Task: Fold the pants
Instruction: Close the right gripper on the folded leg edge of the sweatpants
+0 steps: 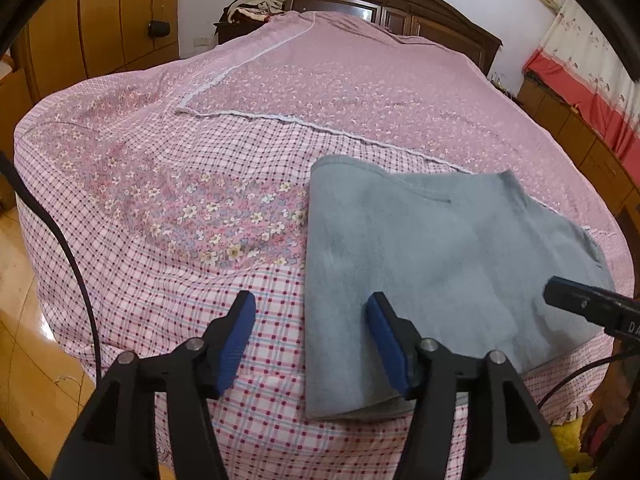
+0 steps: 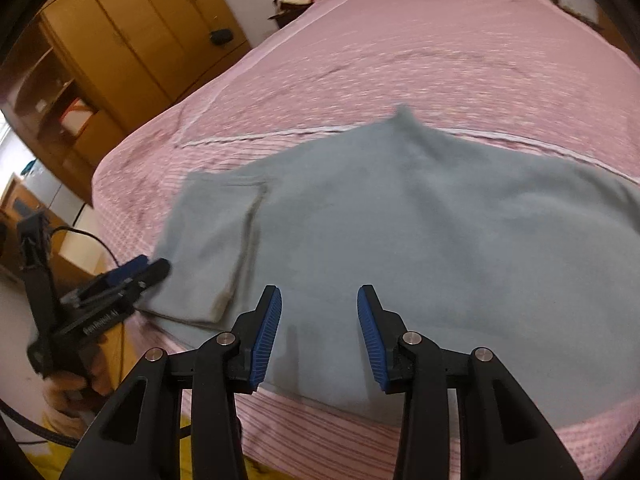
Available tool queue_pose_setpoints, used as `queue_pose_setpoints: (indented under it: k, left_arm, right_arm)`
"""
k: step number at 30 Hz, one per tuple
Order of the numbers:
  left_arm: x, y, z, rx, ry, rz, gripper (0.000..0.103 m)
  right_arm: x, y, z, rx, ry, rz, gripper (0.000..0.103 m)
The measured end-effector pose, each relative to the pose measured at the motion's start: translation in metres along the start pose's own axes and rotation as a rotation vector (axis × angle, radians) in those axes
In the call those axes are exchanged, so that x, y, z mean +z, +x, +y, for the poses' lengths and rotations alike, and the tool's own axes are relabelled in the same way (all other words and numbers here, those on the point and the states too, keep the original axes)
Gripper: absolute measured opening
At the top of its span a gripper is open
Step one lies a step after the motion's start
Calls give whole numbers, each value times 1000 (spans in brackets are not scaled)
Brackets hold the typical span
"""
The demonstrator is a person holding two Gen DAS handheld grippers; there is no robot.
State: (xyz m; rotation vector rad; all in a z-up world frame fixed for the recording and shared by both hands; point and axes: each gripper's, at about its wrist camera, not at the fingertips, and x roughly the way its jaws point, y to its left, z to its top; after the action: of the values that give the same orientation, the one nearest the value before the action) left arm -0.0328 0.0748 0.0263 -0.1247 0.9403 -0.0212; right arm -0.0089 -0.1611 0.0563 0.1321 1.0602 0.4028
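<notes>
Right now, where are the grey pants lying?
The grey pants lie folded on the pink bedspread near the foot edge of the bed, right of the flowered band in the left wrist view.

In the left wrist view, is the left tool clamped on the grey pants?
No. The left tool stands open over the bed's edge, with no cloth pinched between its blue pads, while the grey pants lie flat on the bedspread.

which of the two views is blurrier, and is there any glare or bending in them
Right wrist view: clearly blurrier, the grey pants and the bedspread pattern are smeared, though the right tongs stay sharp. Left wrist view: crisp, the bedspread's checks and flowers readable; glare shows on the wooden floor. Both views: fisheye bending, the bed edges curve, dark corners.
</notes>
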Motion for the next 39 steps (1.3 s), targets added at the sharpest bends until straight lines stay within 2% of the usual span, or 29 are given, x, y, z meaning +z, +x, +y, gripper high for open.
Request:
queue_pose_setpoints:
  k: [4,9,13,19,31,37,38,39]
  left_arm:
    - [1,2,5,-17,-14,4,67]
    - [0,3,6,-24,-16,0,69]
    - [-1,3,8,-33,-24,-5,69]
    - [-2,4,10,-43,-31,-8,72]
    - [-4,9,11,-41,-27,-8,74]
    - [-5,10,7,-33,-18,-10,75]
    - [-5,10,8,-35,-22,-10,75]
    - [-4,10,9,-36,-26,-11,75]
  right_arm:
    - [9,15,22,22,-29,28,46]
    - [18,37,44,56,-52,71,47]
    - [21,55,53,41,-52,101,47]
    - [22,63,61,107,-57,115,47]
    - [20,85,58,78,-16,158,47]
    - [17,90,50,104,14,163,47]
    - [18,88,51,102,16,158,47]
    - [18,85,52,98,19,145,41]
